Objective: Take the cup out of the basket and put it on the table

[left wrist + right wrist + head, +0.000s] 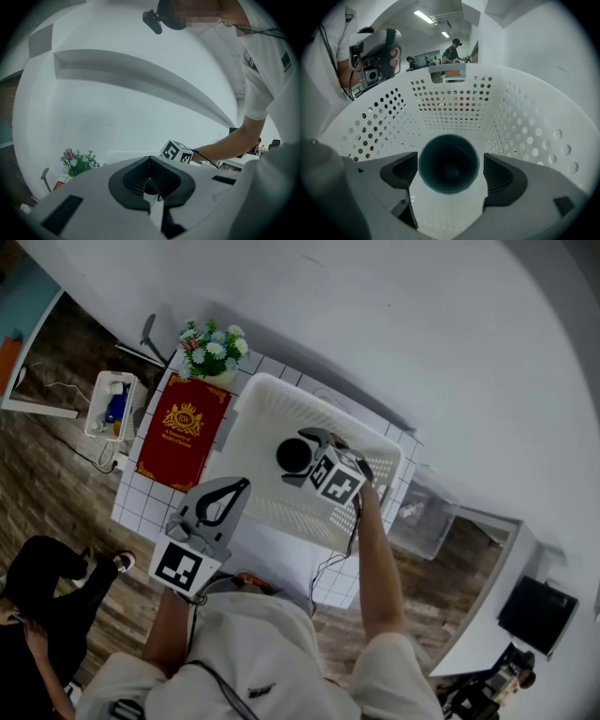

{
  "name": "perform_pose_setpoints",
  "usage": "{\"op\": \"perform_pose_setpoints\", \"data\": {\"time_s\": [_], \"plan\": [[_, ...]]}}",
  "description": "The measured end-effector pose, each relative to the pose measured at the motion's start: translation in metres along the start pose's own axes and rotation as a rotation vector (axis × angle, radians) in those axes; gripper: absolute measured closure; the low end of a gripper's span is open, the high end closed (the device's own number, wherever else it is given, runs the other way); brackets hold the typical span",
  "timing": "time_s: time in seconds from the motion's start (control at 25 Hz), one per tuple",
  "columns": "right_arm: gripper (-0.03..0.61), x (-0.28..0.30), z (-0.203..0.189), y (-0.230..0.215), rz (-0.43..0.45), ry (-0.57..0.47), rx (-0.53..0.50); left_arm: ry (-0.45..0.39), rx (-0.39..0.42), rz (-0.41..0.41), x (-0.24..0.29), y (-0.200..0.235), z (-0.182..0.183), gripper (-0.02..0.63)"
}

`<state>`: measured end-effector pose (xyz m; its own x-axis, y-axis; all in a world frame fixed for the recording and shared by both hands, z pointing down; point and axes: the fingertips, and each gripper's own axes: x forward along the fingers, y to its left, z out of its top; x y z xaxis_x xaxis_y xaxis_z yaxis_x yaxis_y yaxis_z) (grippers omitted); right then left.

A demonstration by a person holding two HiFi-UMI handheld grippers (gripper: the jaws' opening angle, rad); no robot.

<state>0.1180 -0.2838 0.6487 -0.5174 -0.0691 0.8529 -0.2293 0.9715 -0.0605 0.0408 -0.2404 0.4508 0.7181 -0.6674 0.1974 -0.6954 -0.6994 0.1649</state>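
Note:
A dark cup (293,456) stands upright inside the white perforated basket (272,395) on the tiled table (141,507). My right gripper (305,458) reaches down into the basket from the right. In the right gripper view its jaws are open with the cup (449,163) between them; the dark pads (401,171) sit close to the cup's sides without pressing on it. The basket's holed walls (450,108) surround it. My left gripper (242,486) hovers at the basket's near left side, held about level. Its jaws are shut and hold nothing (150,159).
A red book (183,432) lies left of the basket, with a pot of flowers (214,350) behind it. A small white tray (112,407) sits on the floor at the left. A clear plastic bin (422,517) stands right of the table. A person in black (47,577) is at lower left.

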Motion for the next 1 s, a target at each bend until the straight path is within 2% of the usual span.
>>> {"op": "perform_pose_setpoints", "data": {"time_s": [0.48,1.0], "plan": [[0.187,0.0069,0.0007,0.0022,0.034,-0.018,-0.022,0.019,0.002,0.0,0.0031,-0.0013,-0.0052,0.604],[0.193,0.0074,0.0004,0.0005,0.036,-0.039,-0.01,0.011,0.007,0.005,0.0017,0.0001,-0.0016,0.604]]}}
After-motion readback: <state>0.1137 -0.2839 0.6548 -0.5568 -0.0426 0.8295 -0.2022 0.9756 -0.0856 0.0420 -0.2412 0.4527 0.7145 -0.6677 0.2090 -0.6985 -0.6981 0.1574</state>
